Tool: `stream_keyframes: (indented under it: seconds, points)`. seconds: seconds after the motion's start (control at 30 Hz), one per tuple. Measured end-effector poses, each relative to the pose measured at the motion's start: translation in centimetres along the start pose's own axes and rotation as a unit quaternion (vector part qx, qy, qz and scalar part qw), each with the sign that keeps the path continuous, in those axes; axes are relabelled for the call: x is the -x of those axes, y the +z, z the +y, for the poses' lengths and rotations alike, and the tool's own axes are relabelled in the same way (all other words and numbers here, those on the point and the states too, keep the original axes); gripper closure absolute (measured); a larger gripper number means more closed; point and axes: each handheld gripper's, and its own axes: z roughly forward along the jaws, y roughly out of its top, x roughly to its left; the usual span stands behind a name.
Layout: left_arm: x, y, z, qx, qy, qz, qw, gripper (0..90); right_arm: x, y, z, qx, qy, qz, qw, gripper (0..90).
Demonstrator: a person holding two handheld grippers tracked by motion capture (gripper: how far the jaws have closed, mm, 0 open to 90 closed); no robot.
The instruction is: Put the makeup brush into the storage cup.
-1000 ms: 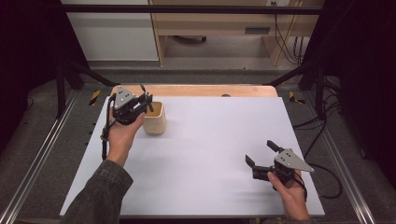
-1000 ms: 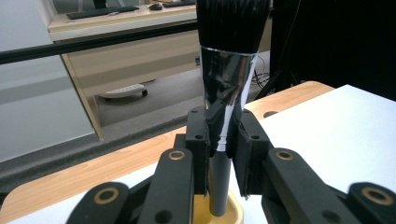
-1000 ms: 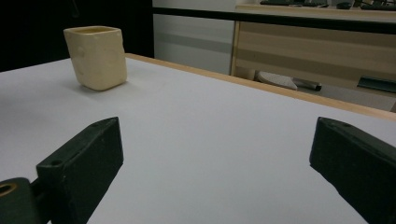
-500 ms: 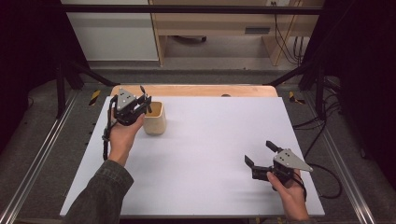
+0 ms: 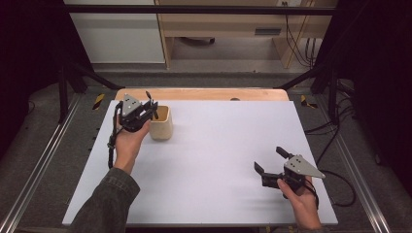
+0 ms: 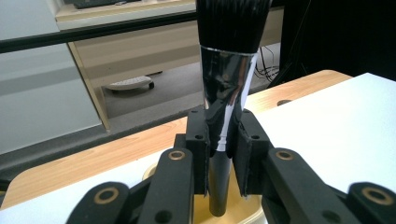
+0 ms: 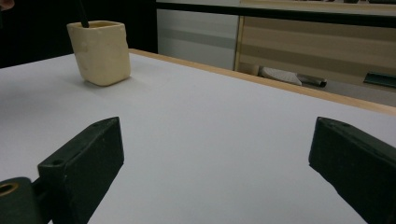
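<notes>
here the left gripper (image 6: 219,140) has its jaws pinched on a brush (image 6: 229,88), gripping it where the shiny metal ferrule narrows into the dark handle. the bristles point up and the handle end hangs down inside the cream cup (image 5: 161,123), which stands on the white bench (image 5: 218,160) near its far left corner. in the high view the left gripper (image 5: 148,109) sits right at the cup's left rim. whether the handle tip already rests on the cup's bottom is hard to tell, since the jaws block that part of the view.

the main risk, as i judge it, is the cup itself. it looks light and nothing steadies it, so a sideways pull or a handle pressed against the inner wall could tip it or slide it toward the bench edge. letting go while the brush leans could let the heavy bristle end swing over and lever the cup onto its side. the grip also sits on a tapered, glossy part, so the brush might slip or twist between the pads if the hand tilts.

the right gripper (image 5: 272,160) rests low over the near right of the bench with its jaws spread wide and nothing between them, well apart from the cup, too far off to catch it if it goes over.
</notes>
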Motion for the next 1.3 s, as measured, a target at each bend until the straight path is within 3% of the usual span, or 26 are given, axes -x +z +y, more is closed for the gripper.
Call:
stream_keyframes:
  seconds: [1.07,1.3]
  points:
    - [0.3,0.8,-1.3,-0.02,0.005,0.0,0.9998,77.5,-0.1,0.1,0.0,-0.005,0.0,0.006,1.0,3.7]
    - [0.4,0.9,-1.6,-0.019,-0.002,-0.004,0.9998,76.2,-0.1,0.1,0.0,-0.004,0.0,0.006,1.0,3.7]
